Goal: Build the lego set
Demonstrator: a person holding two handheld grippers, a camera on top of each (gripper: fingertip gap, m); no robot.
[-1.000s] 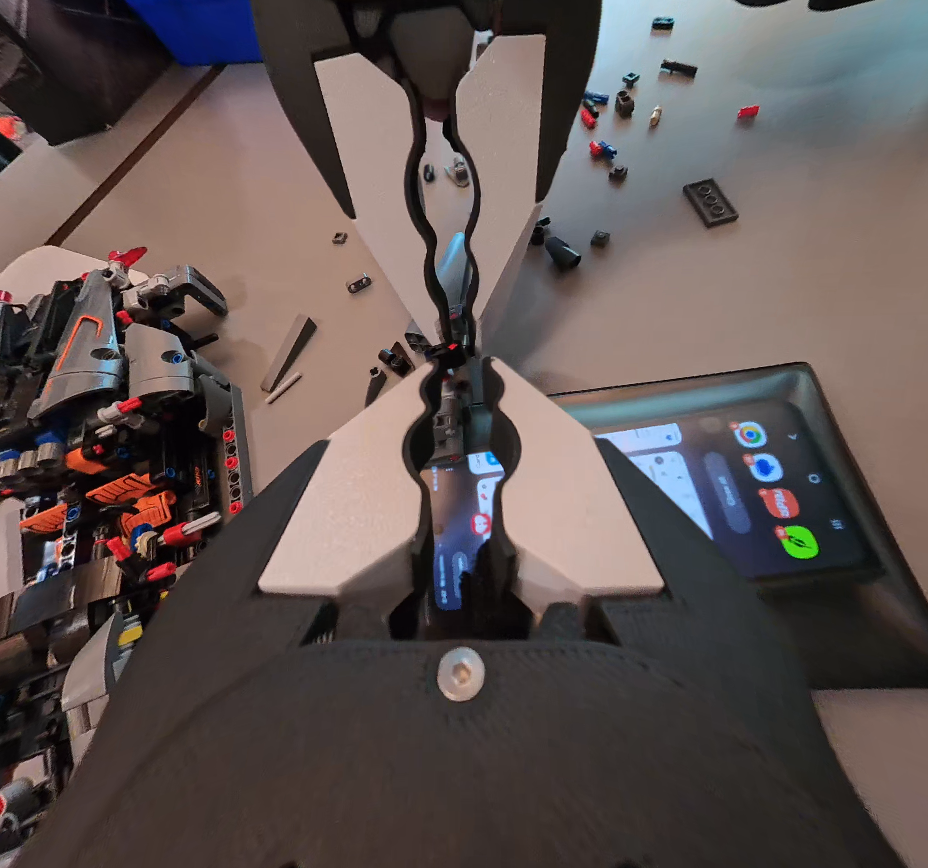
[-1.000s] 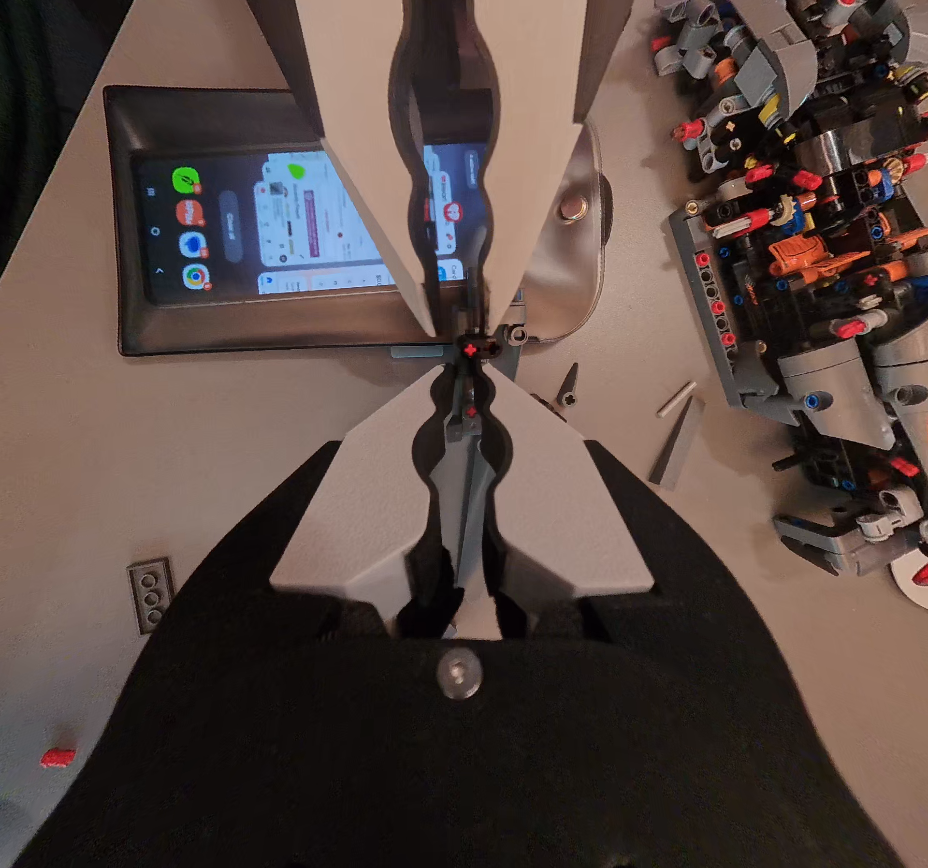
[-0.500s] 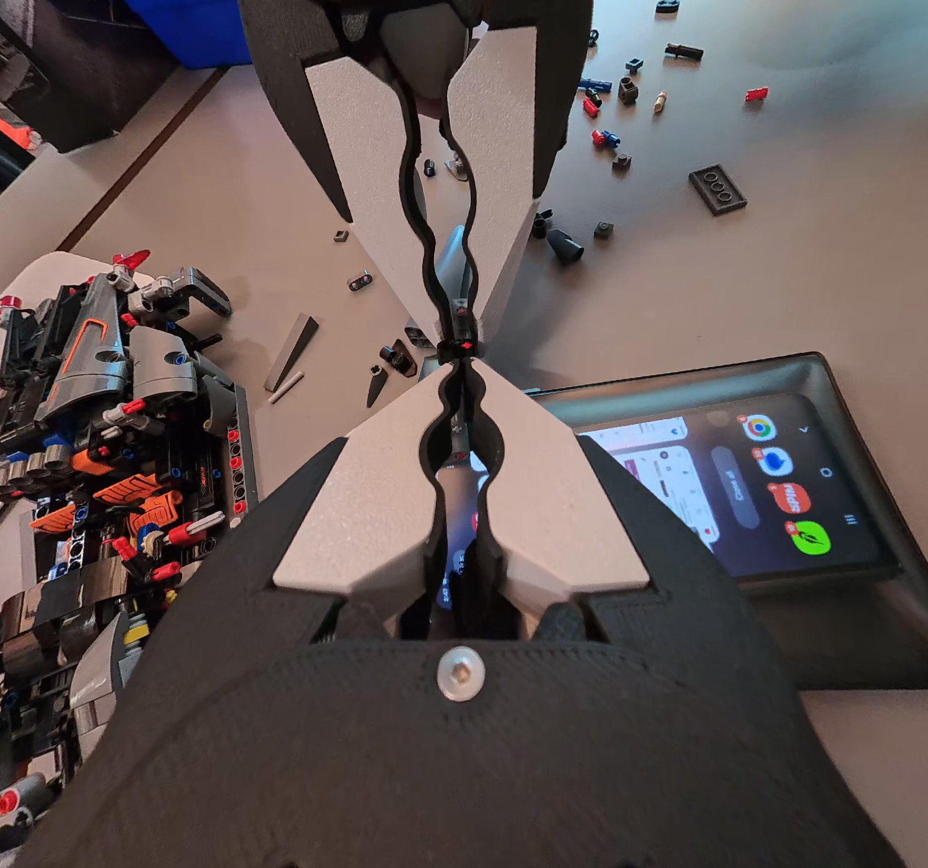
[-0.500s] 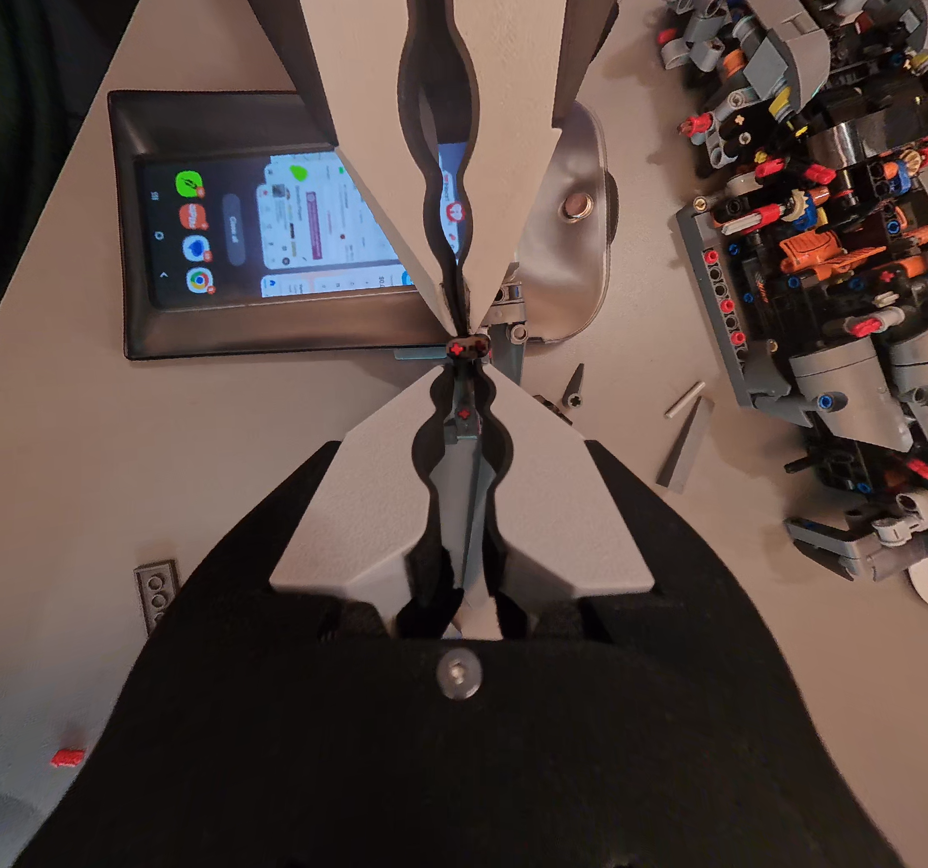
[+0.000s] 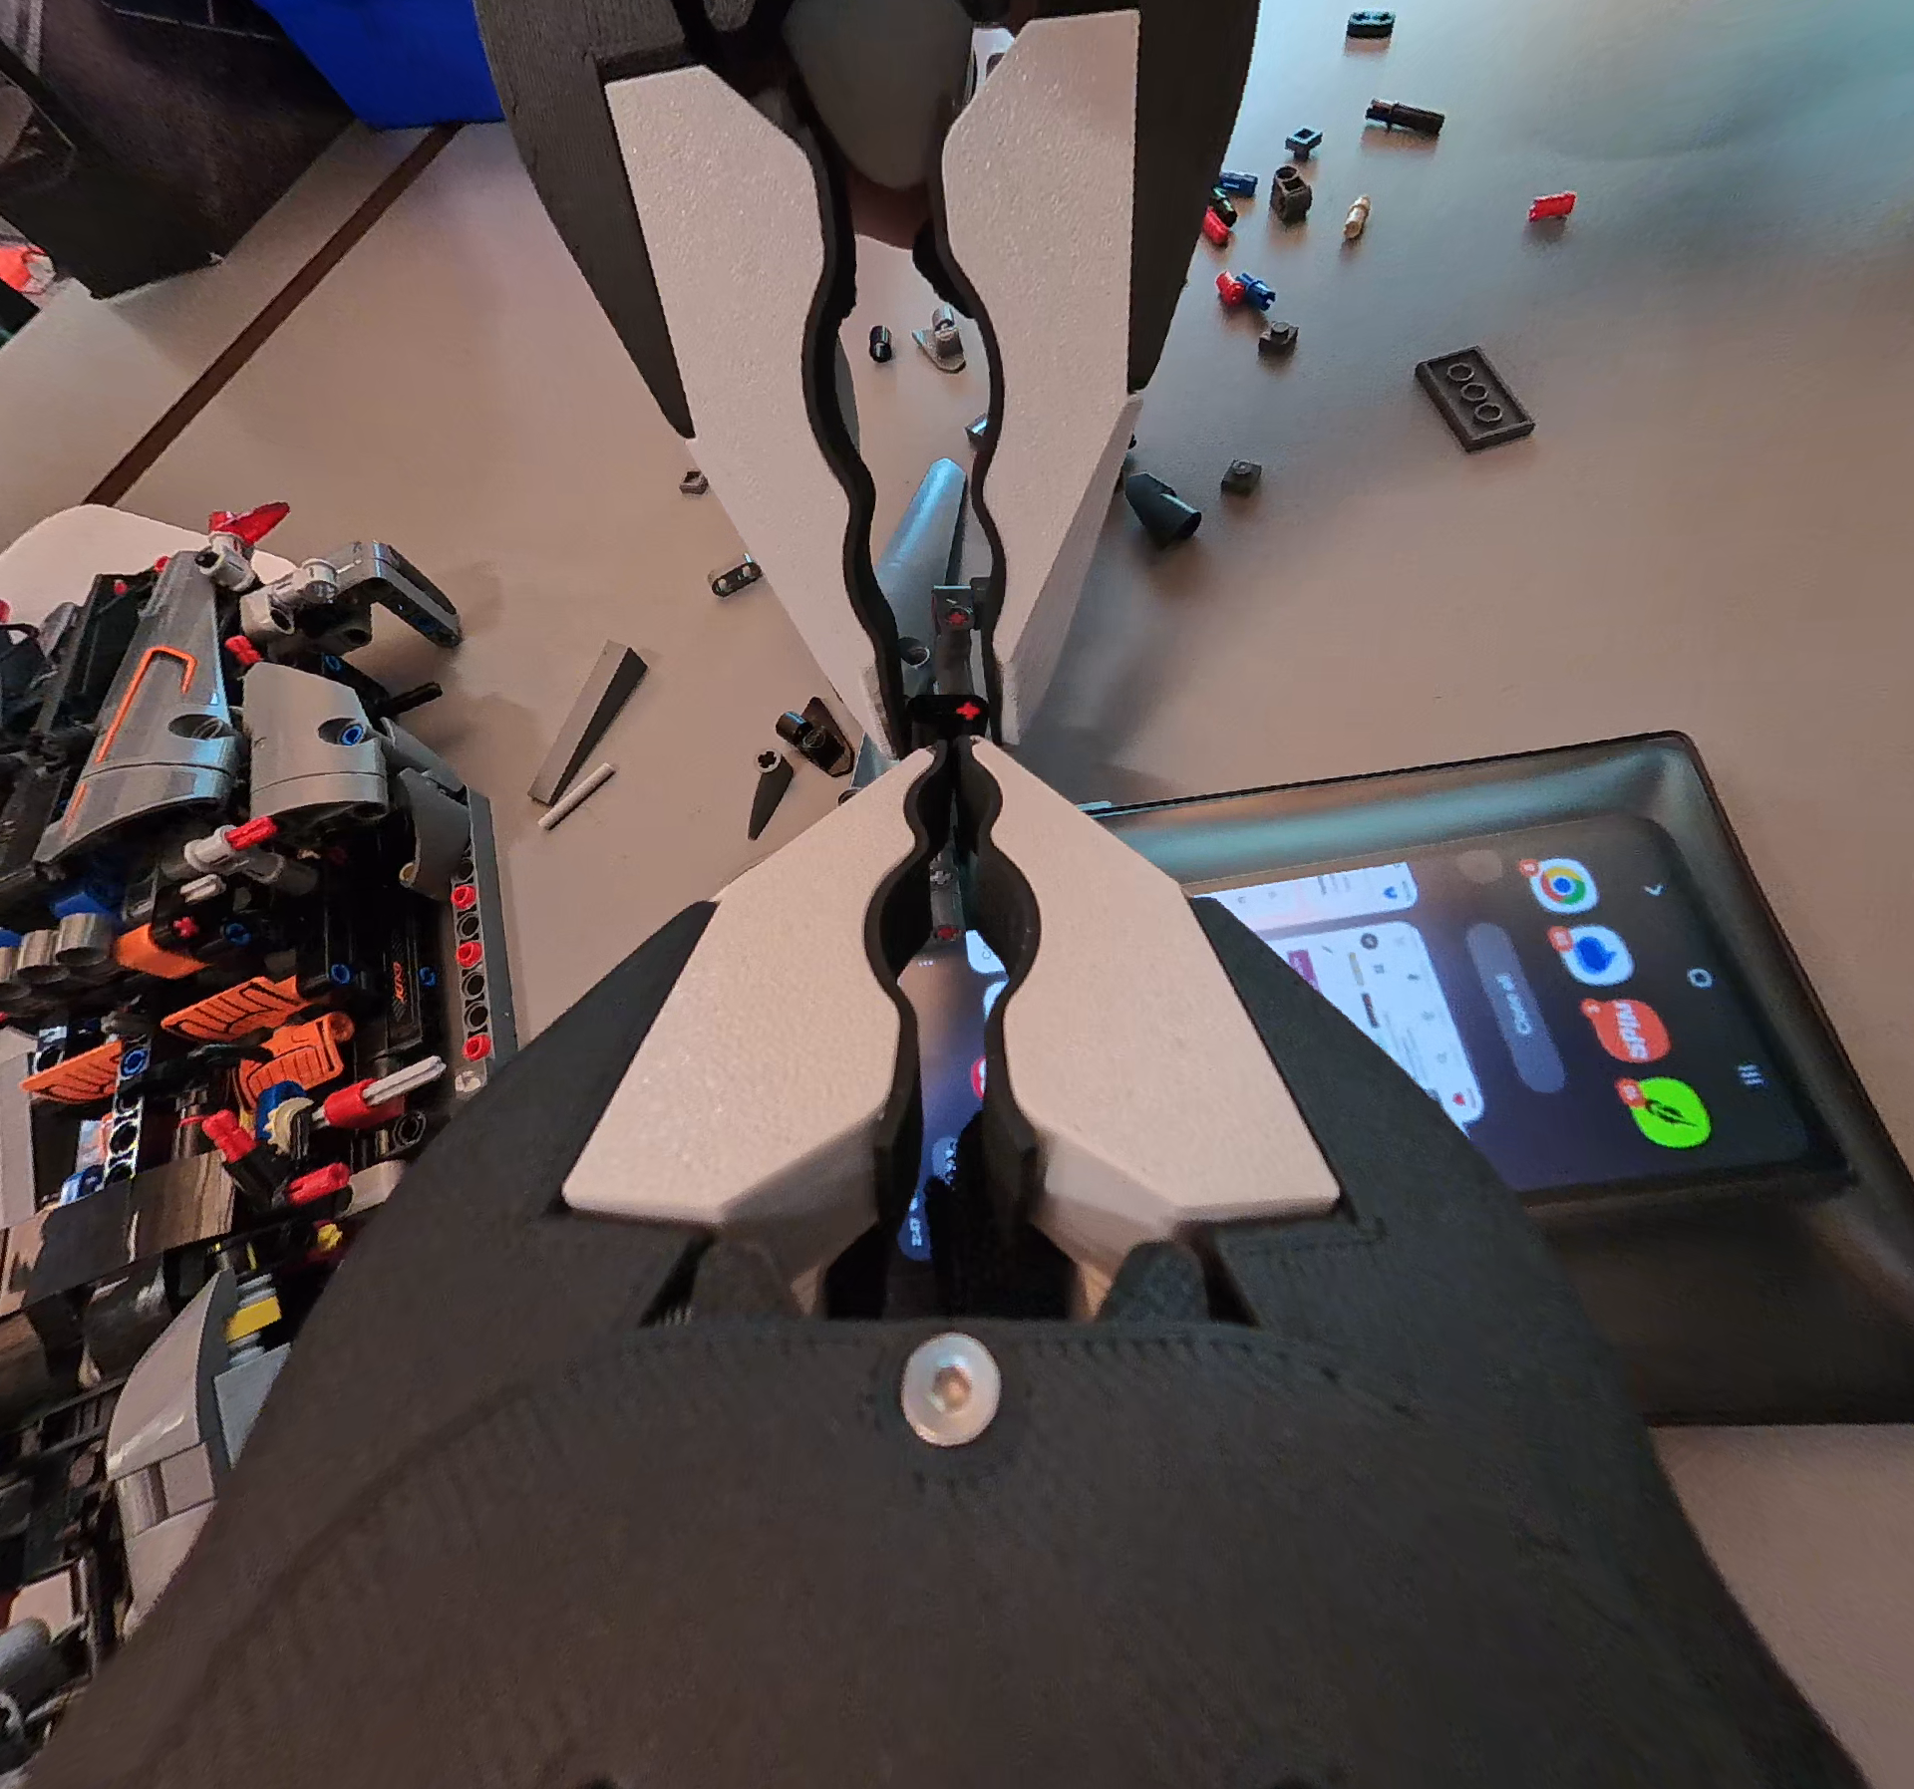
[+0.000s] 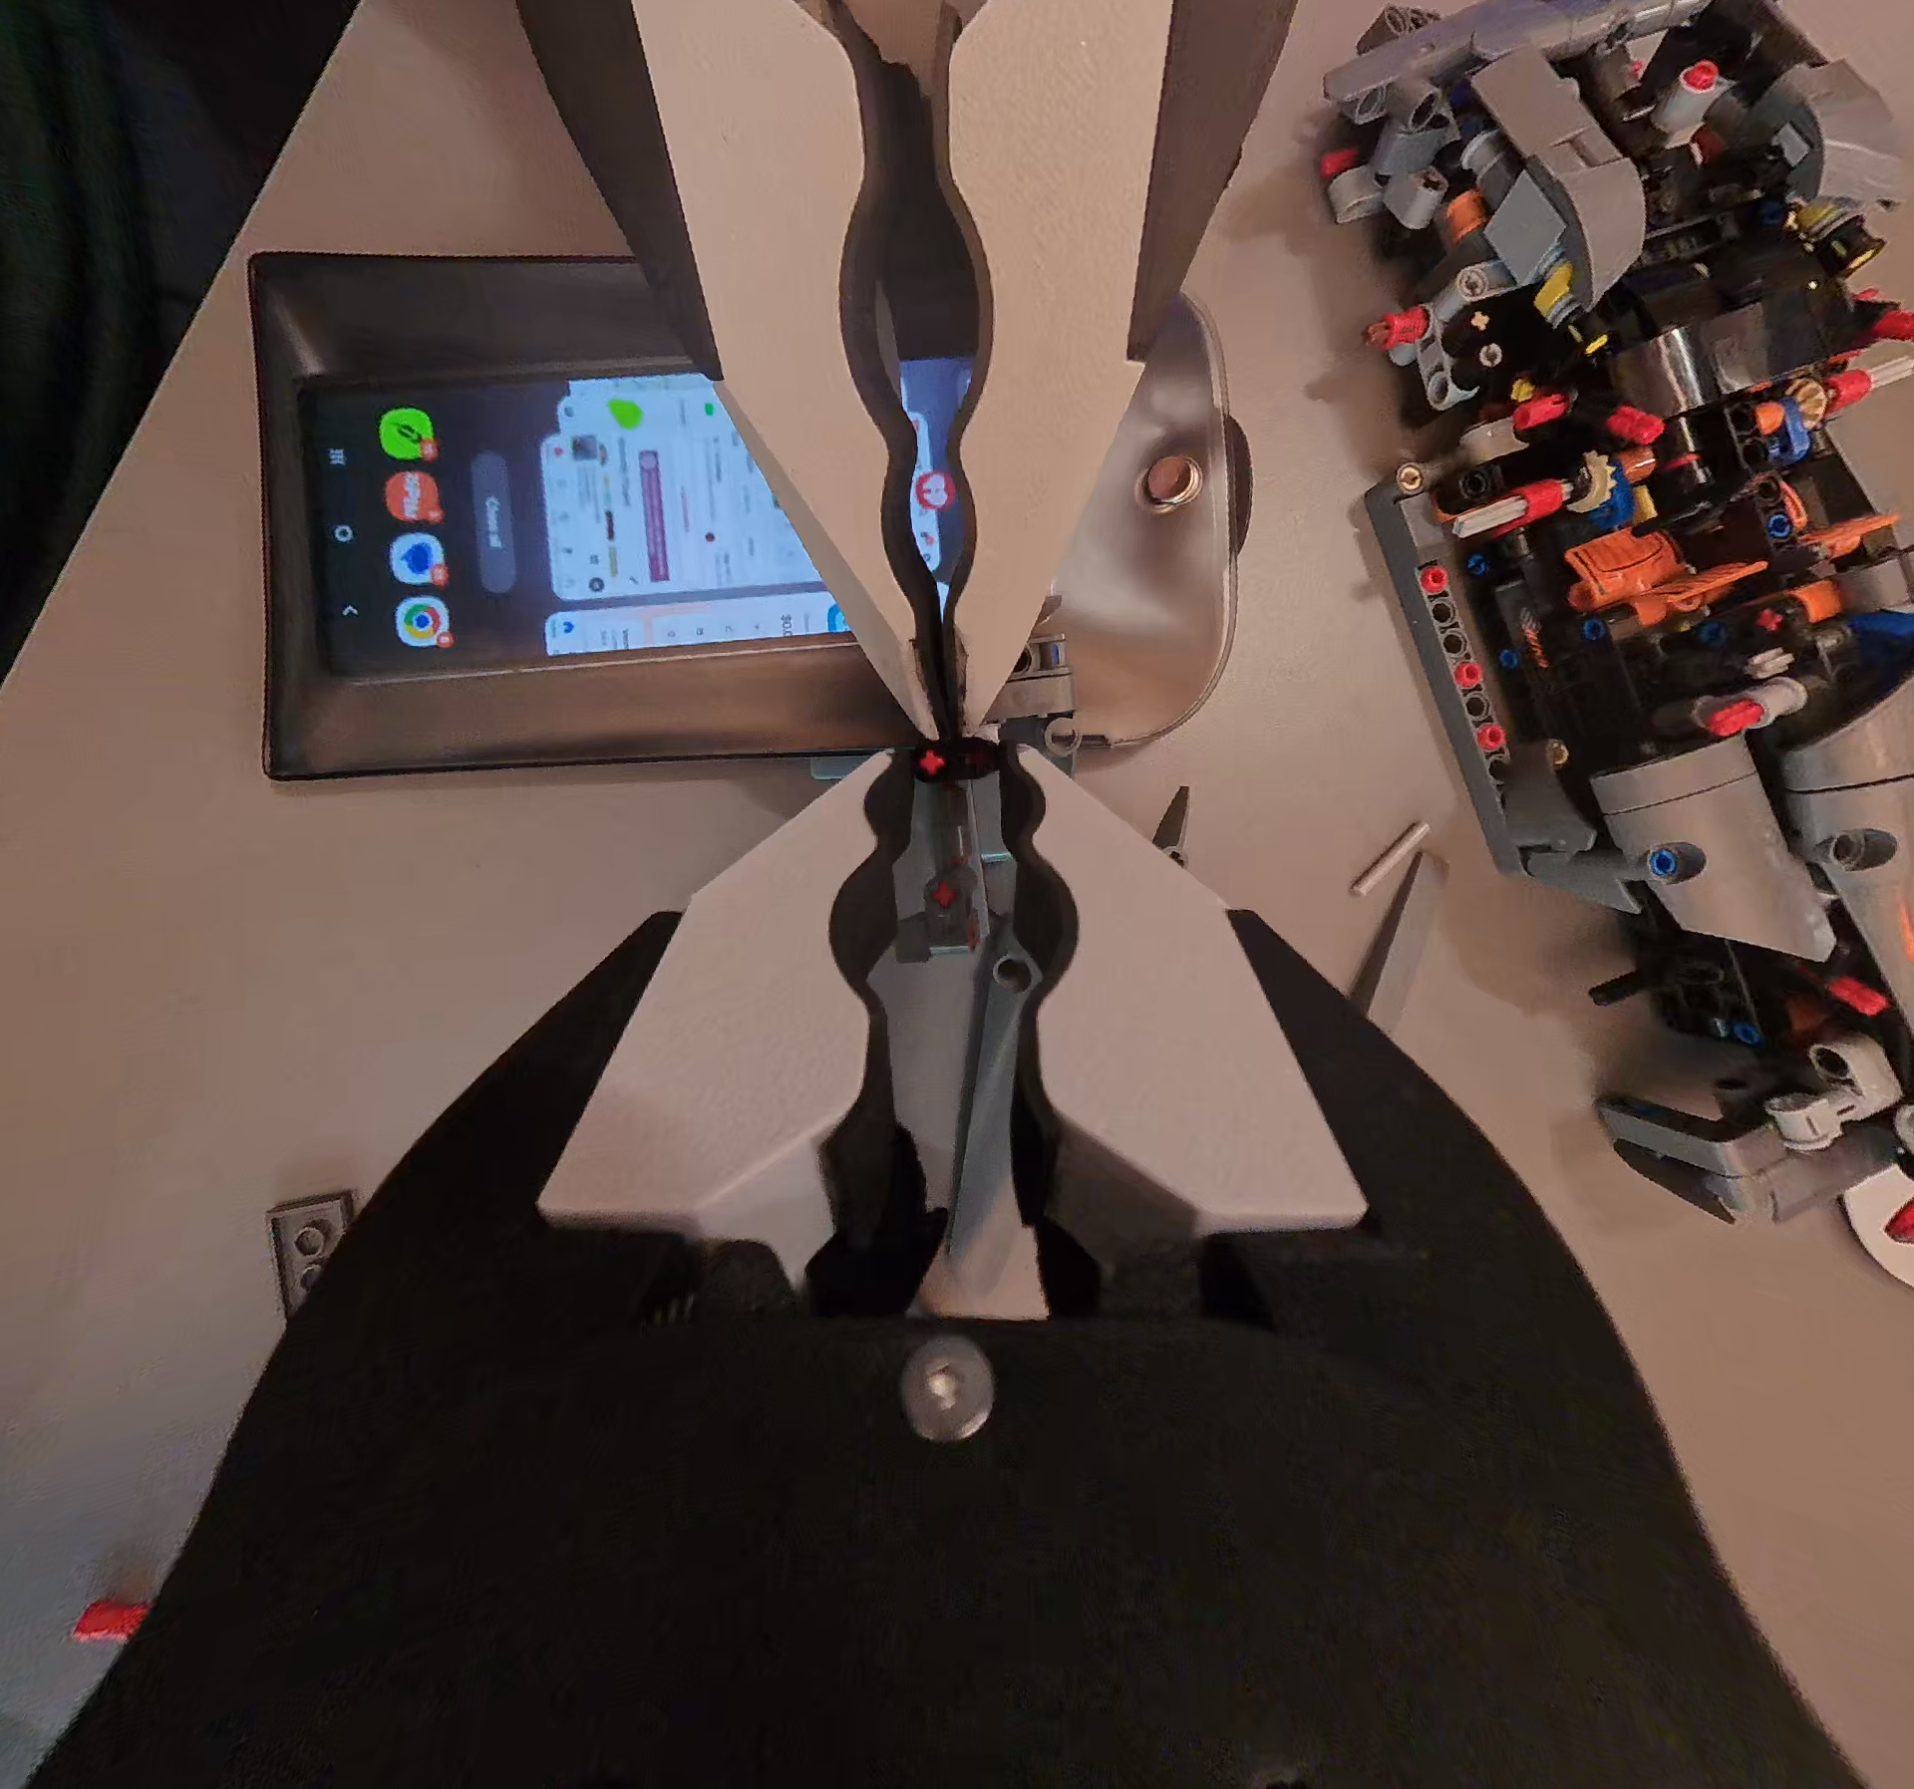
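Tip to tip: right gripper (image 6: 948, 766) clamps the grey panel piece (image 6: 948, 1004), left gripper (image 5: 951, 750) pinches a black connector (image 5: 953, 710). Joining step, I'd say. Next: a straight, aligned push.

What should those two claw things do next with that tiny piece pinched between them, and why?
Probably press together gently along their shared line. The left tool and right tool meet tip to tip; a small black piece with a red cross pin sits against the grey subassembly, seemingly not fully seated.

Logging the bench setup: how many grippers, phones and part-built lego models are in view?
Grippers: 2 (left gripper, right gripper)
Phones: 1
Part-built lego models: 1
Total: 4
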